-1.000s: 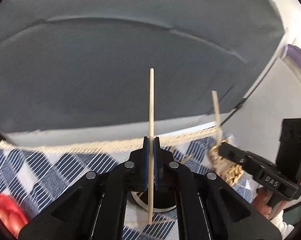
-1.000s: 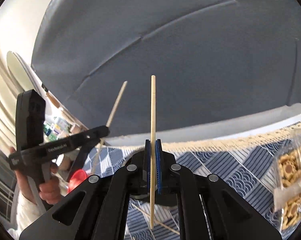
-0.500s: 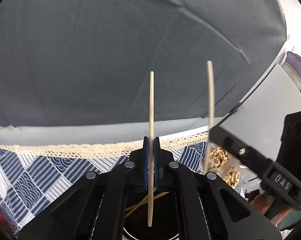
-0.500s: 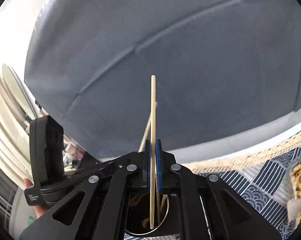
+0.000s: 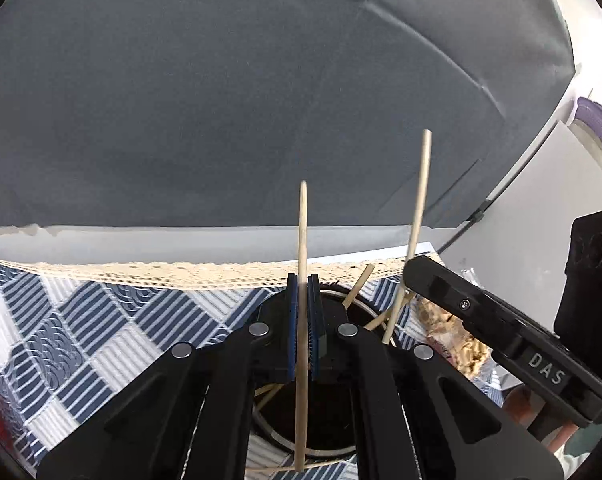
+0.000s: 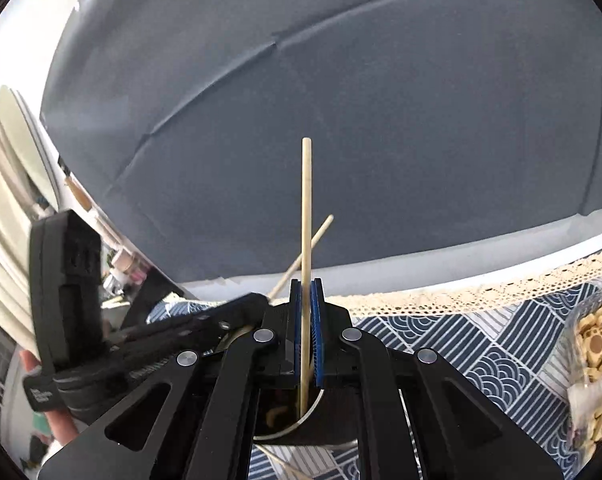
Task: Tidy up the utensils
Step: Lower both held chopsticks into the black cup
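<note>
My left gripper [image 5: 302, 280] is shut on a pale wooden chopstick [image 5: 302, 232] that stands upright, its lower end over a dark round cup [image 5: 321, 432] with a metal rim. Several sticks [image 5: 357, 284] lean inside that cup. My right gripper [image 6: 306, 284] is shut on a second upright chopstick [image 6: 306, 208] whose lower end reaches into the cup [image 6: 281, 420]. In the left wrist view the right gripper [image 5: 411, 268] comes in from the right, close beside the cup. In the right wrist view the left gripper [image 6: 261, 300] sits at the left with its chopstick [image 6: 319, 234] slanting behind mine.
The cup stands on a blue and white patterned cloth [image 5: 101, 328] with a lace edge [image 6: 461, 292]. A clear bag of biscuits [image 6: 597, 352] lies to the right. A loose stick [image 6: 281, 464] lies on the cloth. A grey backdrop [image 5: 221, 100] rises behind.
Both grippers have sunk with their chopsticks and drawn together over the cup. The cup now lies beneath both pairs of jaws. Both grips stay the same.
</note>
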`<state>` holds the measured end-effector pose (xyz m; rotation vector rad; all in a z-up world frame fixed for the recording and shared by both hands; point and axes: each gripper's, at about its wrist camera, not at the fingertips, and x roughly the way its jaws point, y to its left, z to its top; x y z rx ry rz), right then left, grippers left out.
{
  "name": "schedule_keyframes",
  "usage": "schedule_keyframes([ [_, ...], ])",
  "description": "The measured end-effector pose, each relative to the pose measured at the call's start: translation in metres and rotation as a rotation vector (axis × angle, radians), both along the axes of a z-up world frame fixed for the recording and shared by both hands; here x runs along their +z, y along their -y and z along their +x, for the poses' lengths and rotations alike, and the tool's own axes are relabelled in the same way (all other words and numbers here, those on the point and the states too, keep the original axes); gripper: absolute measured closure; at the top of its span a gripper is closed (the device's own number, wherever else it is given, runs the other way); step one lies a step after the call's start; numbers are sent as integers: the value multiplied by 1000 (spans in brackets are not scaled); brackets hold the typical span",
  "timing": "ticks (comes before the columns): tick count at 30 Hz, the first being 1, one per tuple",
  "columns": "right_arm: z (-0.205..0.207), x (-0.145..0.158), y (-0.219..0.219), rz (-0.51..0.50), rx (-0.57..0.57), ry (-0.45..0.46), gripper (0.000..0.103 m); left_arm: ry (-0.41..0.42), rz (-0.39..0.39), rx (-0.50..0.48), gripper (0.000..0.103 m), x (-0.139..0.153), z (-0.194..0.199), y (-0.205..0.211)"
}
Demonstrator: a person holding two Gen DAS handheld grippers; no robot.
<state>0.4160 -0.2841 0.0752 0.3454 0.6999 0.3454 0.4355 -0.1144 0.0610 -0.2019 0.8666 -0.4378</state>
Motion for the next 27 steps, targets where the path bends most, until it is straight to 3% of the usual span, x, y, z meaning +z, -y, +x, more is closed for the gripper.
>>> schedule_keyframes([
  [4,-12,-1,-4,-21,23,-3,98,-12,-49,10,98,2,-10,-9],
  [8,-21,2,-6,-40,43,6,98,-14,7,33,98,5,-24,-16],
  [11,-24,5,-3,-41,51,3,98,-79,-52,65,98,13,-31,-27],
  [14,-27,8,0,-29,56,7,98,-73,24,112,98,26,-44,-33],
  [16,-28,10,-1,-29,68,8,98,-93,-4,123,98,33,-51,-40],
  [20,-33,7,-10,-84,89,-4,98,-109,44,125,98,41,-61,-40],
  [27,-39,-3,-12,-108,104,-32,98,-133,28,103,98,56,-84,-44],
])
